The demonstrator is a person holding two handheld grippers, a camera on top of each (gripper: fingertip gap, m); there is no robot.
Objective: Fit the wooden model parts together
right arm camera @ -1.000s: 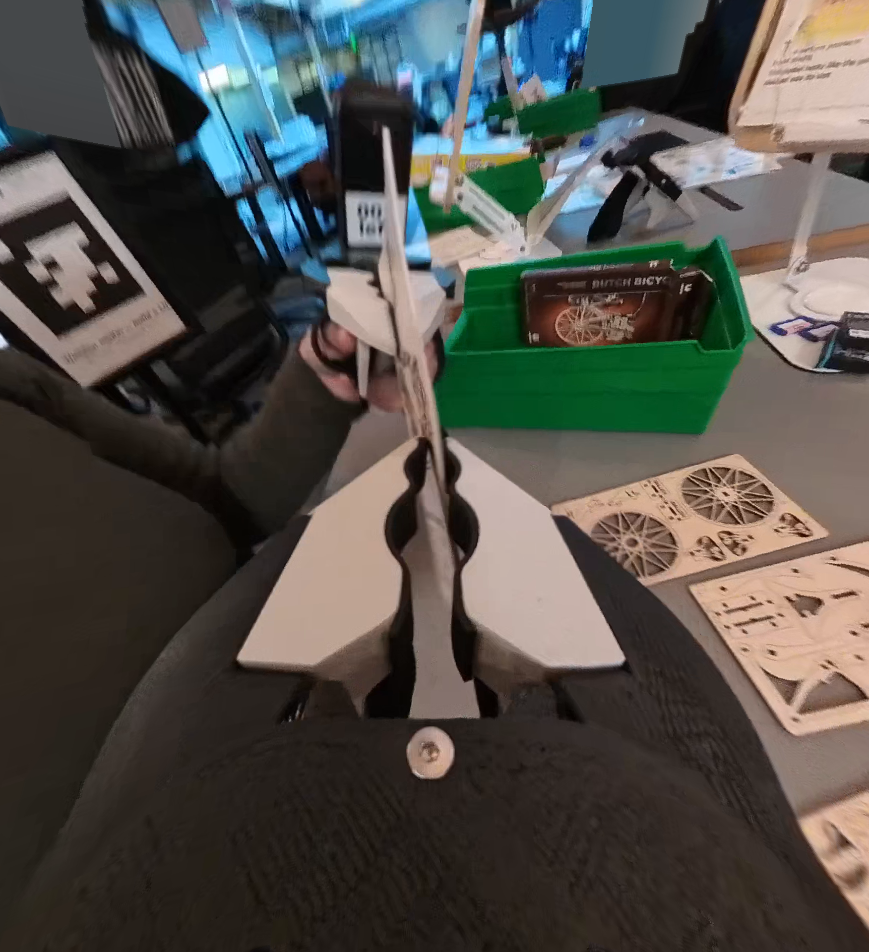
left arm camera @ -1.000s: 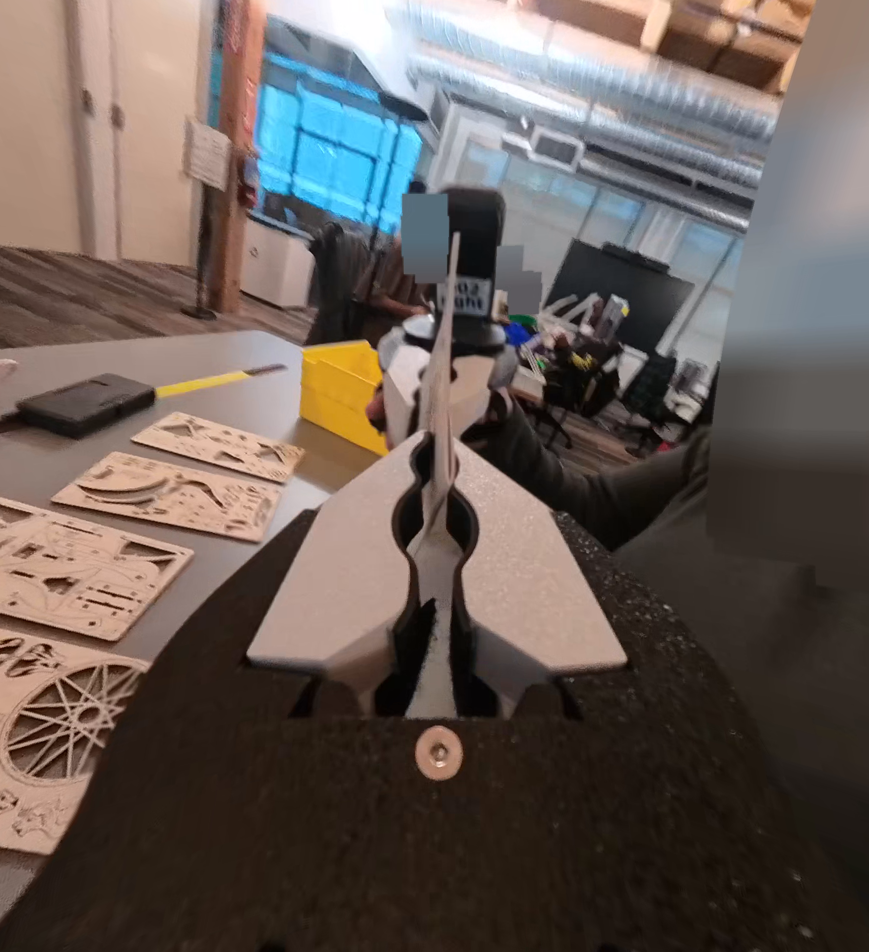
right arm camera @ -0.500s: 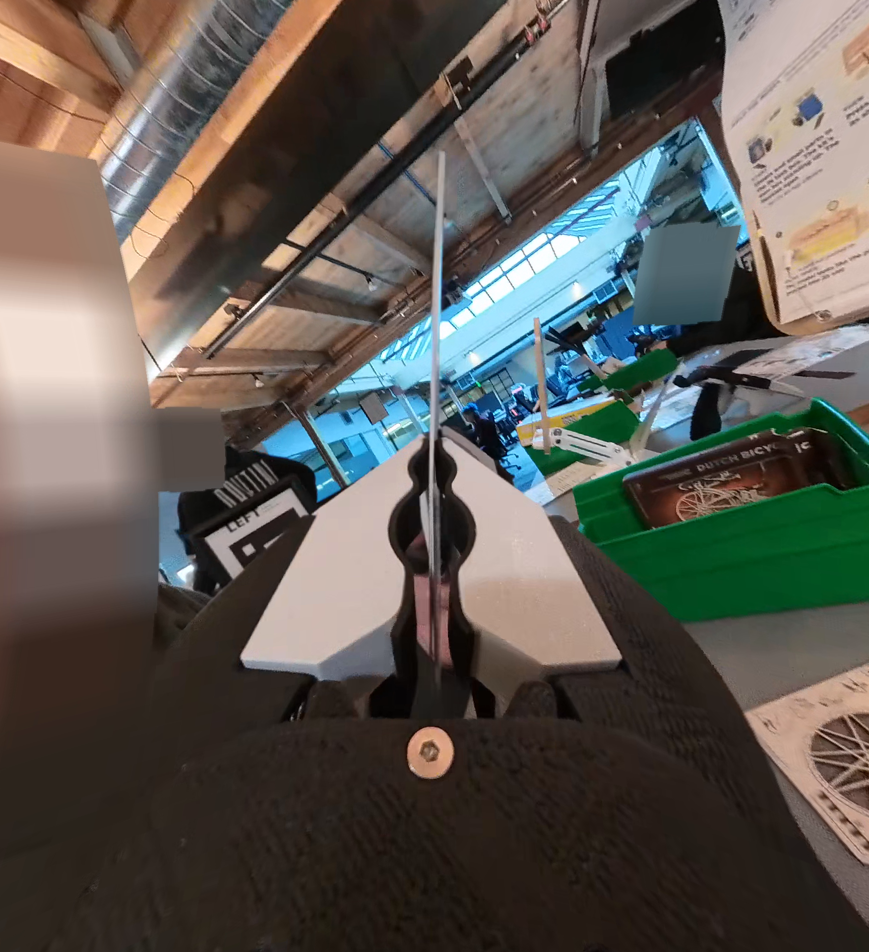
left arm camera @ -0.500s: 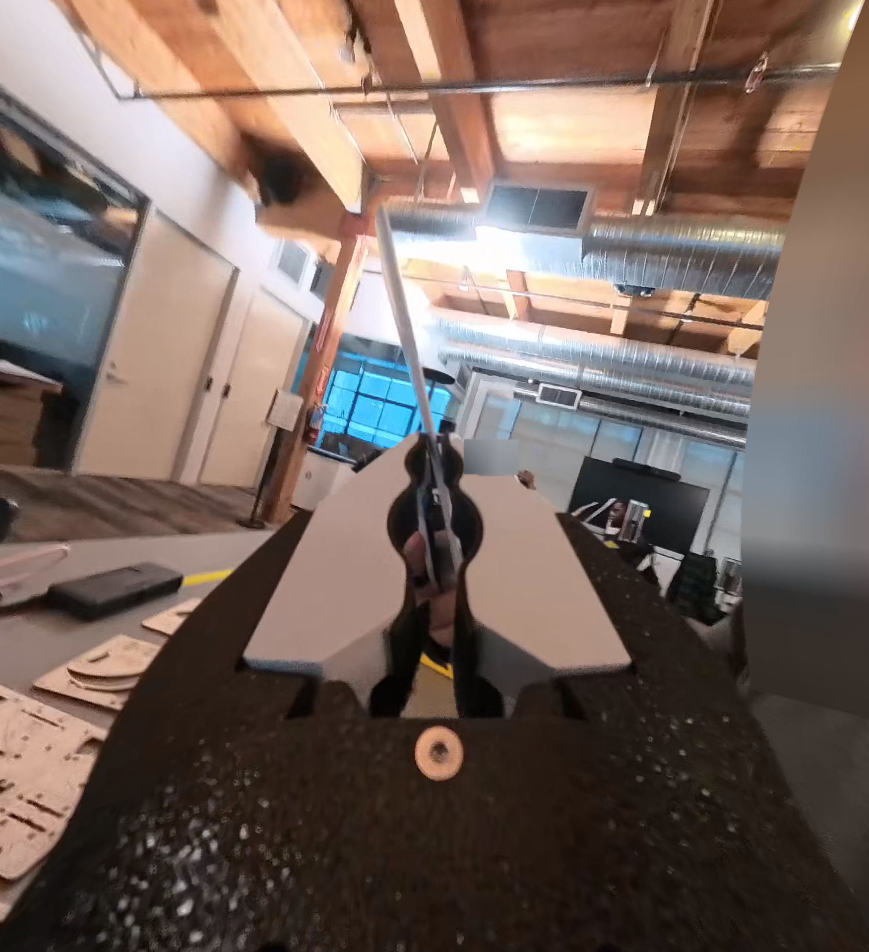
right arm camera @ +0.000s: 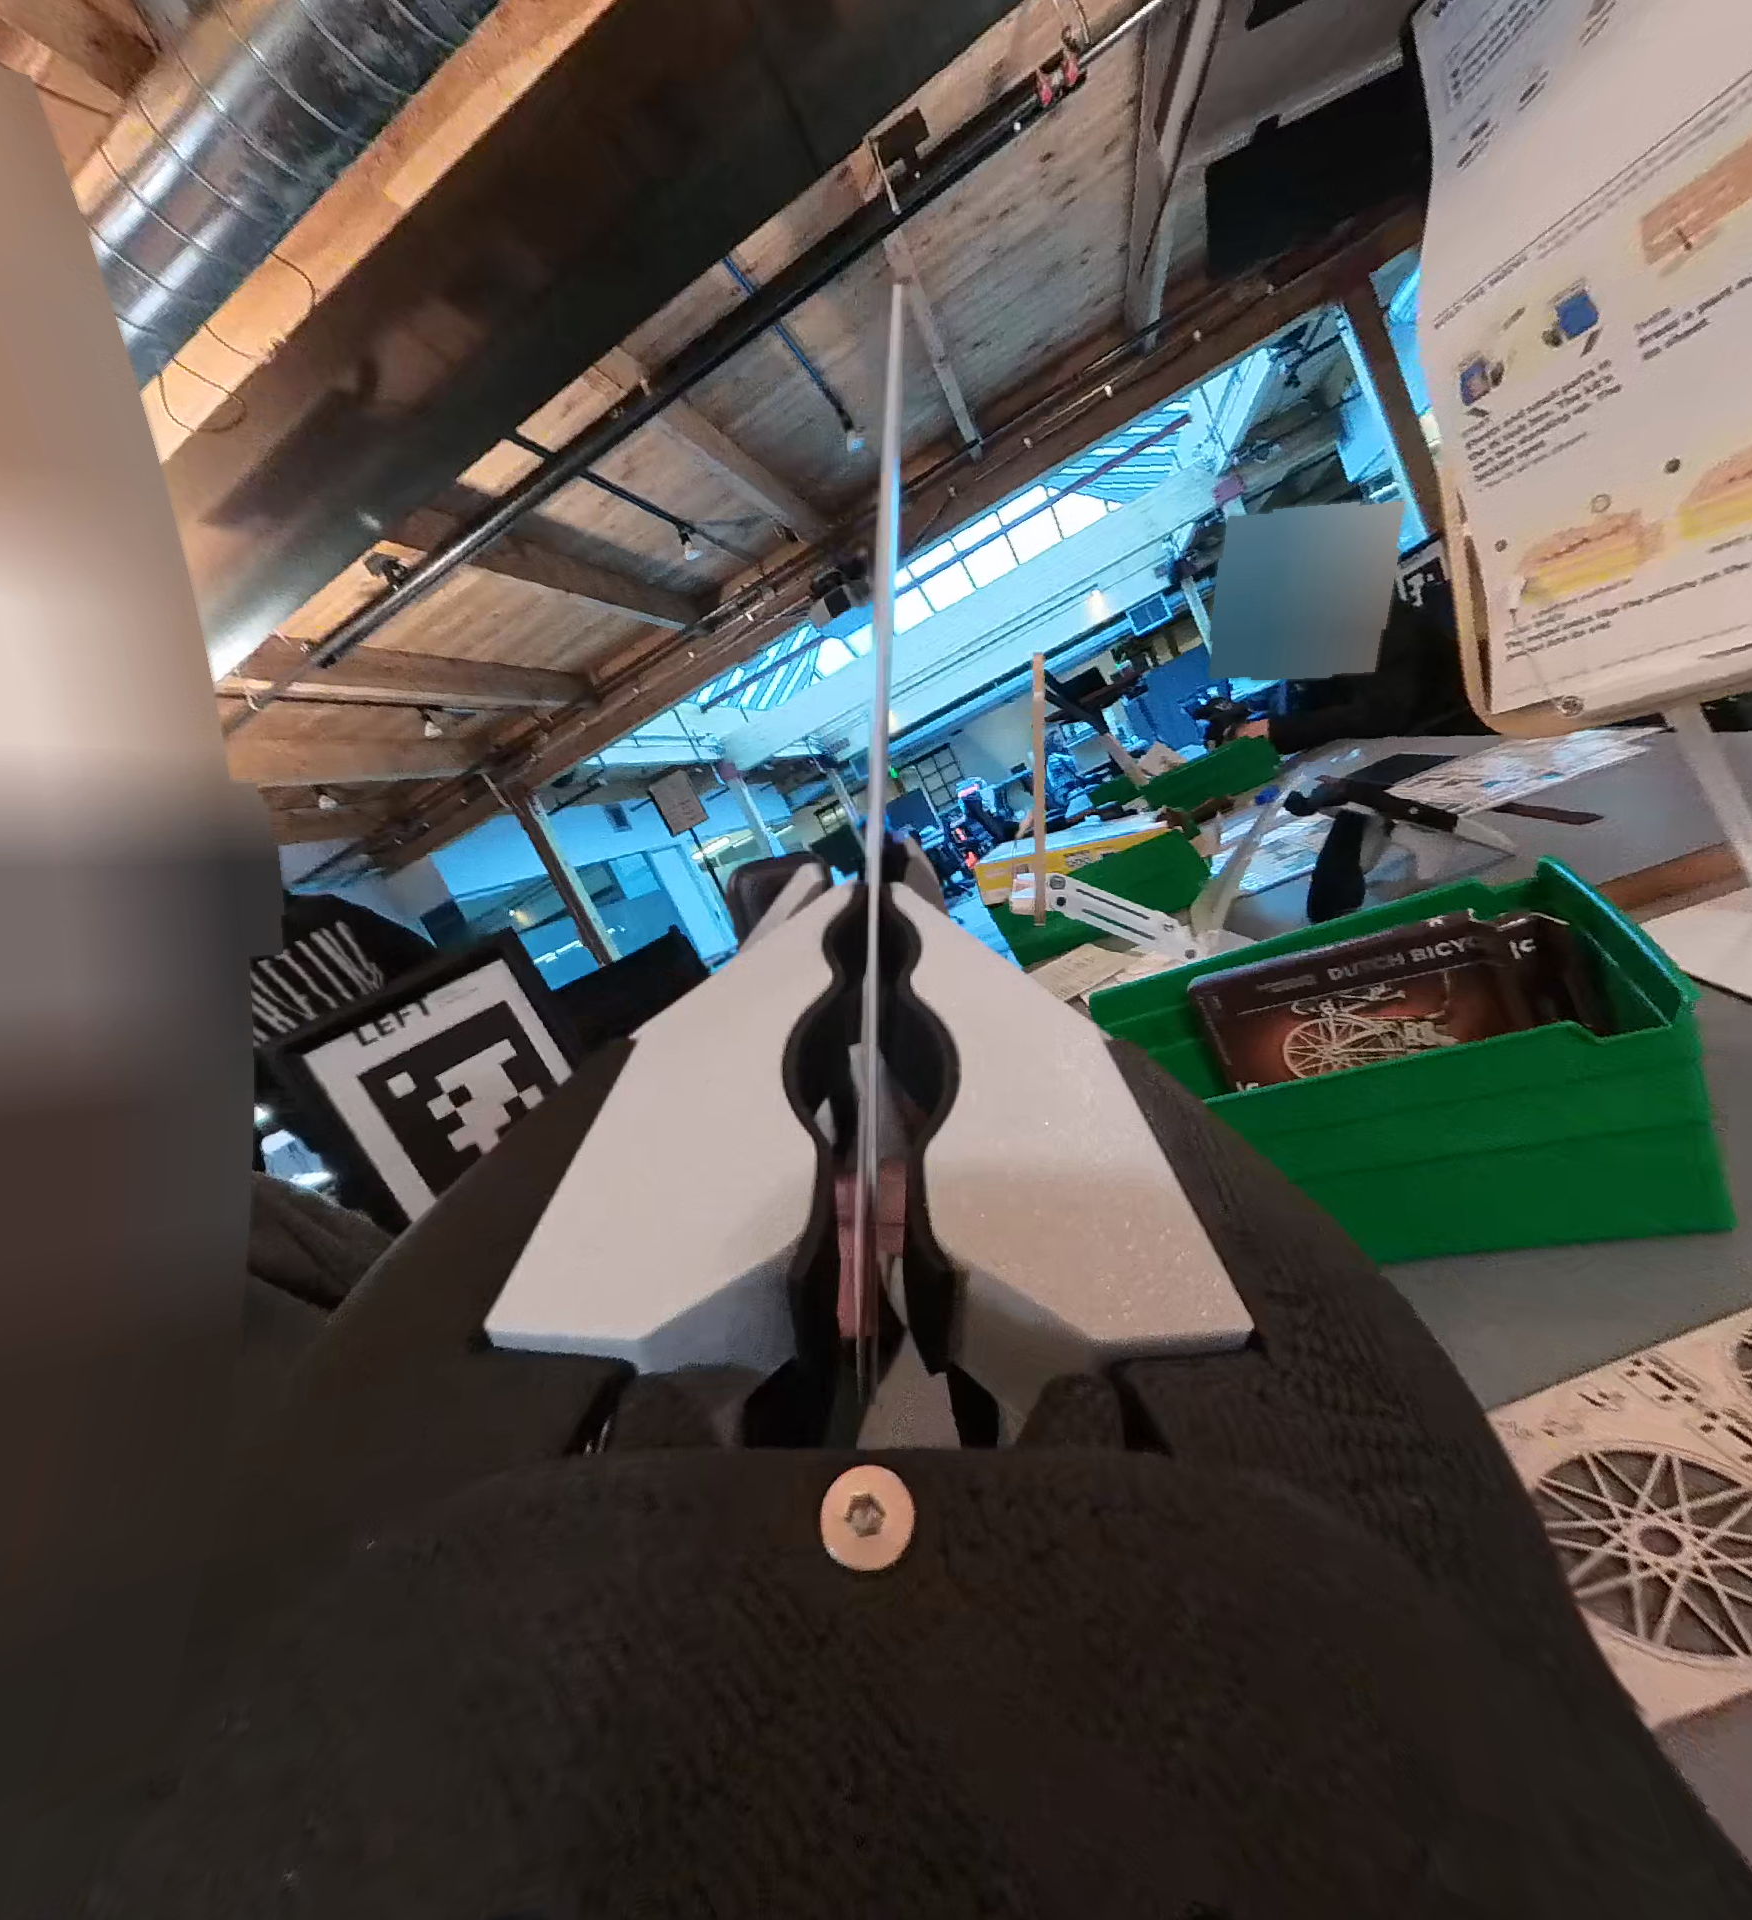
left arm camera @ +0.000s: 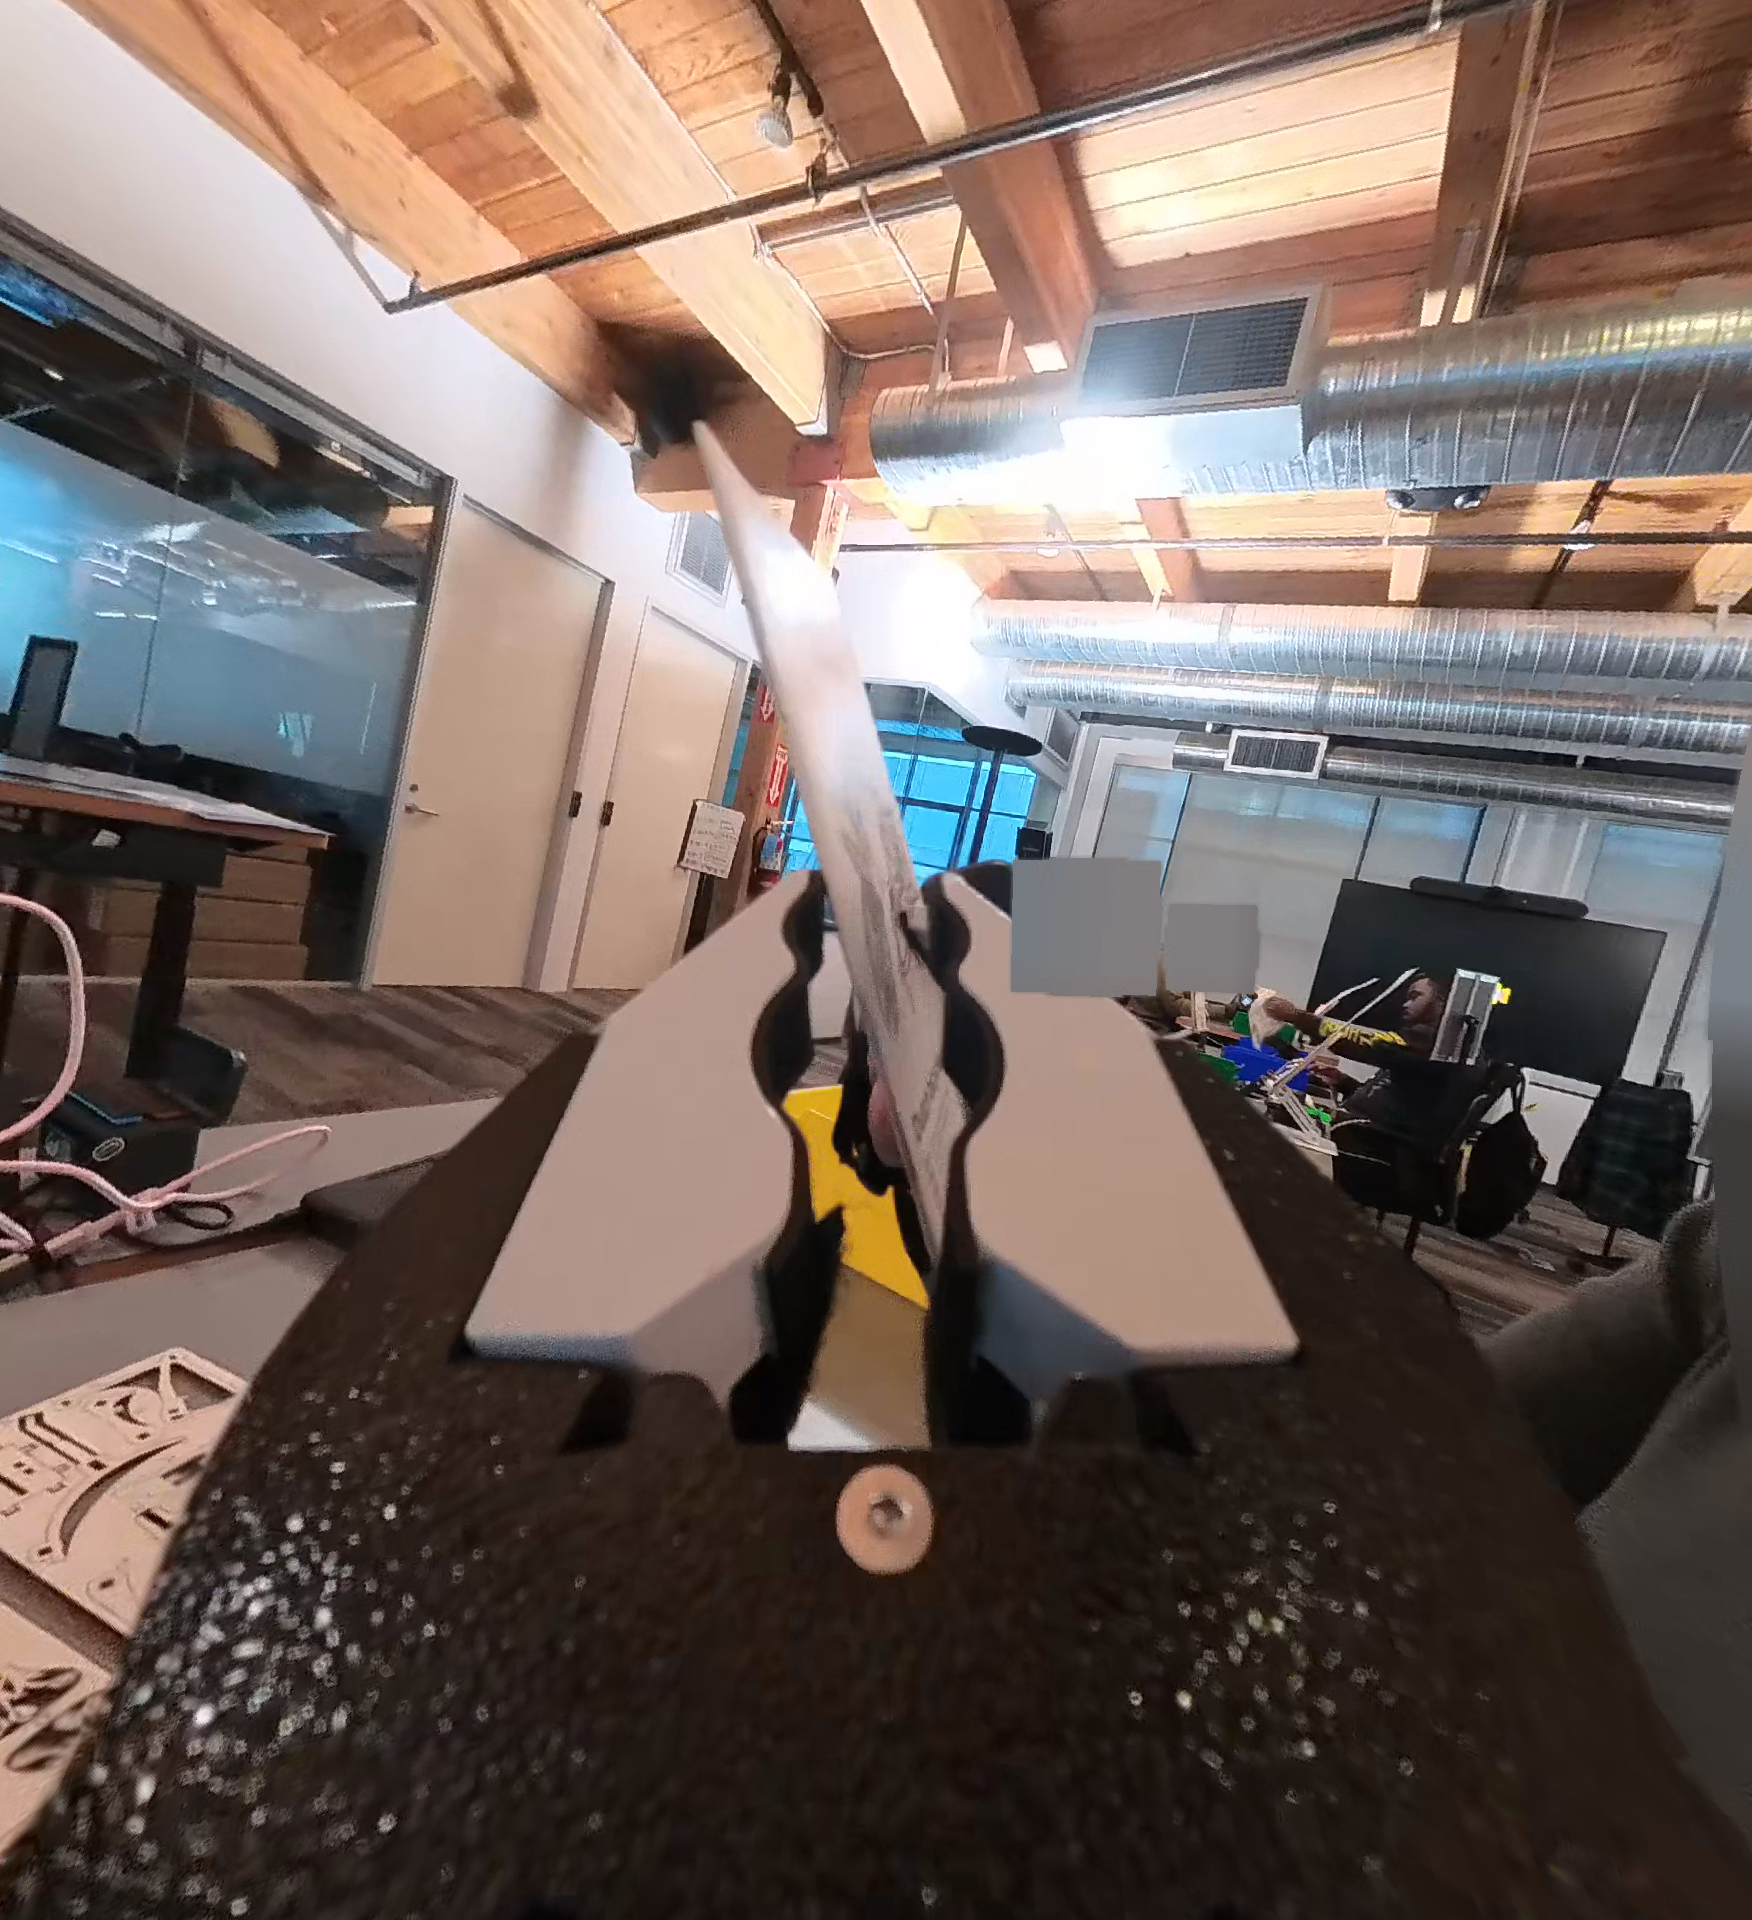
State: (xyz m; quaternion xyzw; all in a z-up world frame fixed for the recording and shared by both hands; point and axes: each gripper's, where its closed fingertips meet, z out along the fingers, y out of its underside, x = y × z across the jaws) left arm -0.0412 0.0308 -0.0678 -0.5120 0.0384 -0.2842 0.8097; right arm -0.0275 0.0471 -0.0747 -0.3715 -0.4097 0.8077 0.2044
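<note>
We are holding the left gripper [left arm camera: 877, 914] tilted up toward a timber ceiling, its jaws standing partly apart while a thin wooden sheet [left arm camera: 830, 790] is rising between them toward 11 o'clock. The sheet is leaning against the right-hand finger [left arm camera: 1090, 1174], with a clear gap on its other side, so we cannot tell whether it is being pinched. A yellow bin [left arm camera: 830, 1174] is showing through that gap, and cut-out wooden panels [left arm camera: 72, 1455] are lying on the grey table [left arm camera: 41, 1320] at 8 o'clock.

We are clamping the right gripper [right arm camera: 877, 894] on the same kind of sheet [right arm camera: 884, 623], seen edge-on and pointing to 12 o'clock from between nearly closed jaws. At 3 o'clock a green bin [right arm camera: 1474, 1132] is holding a dark box [right arm camera: 1371, 1008]; wheel-patterned panels [right arm camera: 1682, 1558] are lying at 4 o'clock.
</note>
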